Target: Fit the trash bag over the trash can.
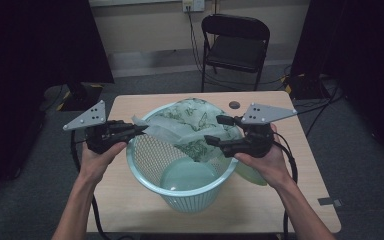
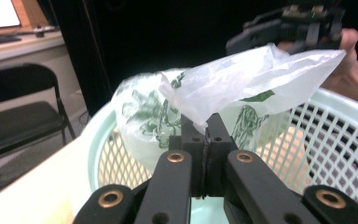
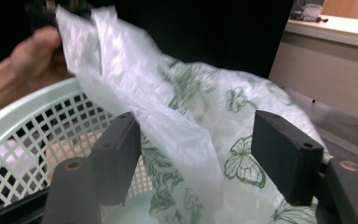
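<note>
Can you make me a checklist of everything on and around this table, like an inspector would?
Surface: light wooden table, with a small round dark spot near its far edge.
Job's things: mint-green mesh basket in the middle; thin plastic bag printed with green butterflies draped over its far rim and into it.
Clutter: nothing seen.
Grippers: left gripper has its fingers shut on a corner of the bag; right gripper is open, bag film between its fingers but not pinched.
Cables: one trails from each gripper off the near edge; more lie on the floor by the chair.
Surroundings: black folding chair, wall socket, dark curtains on both sides.
</note>
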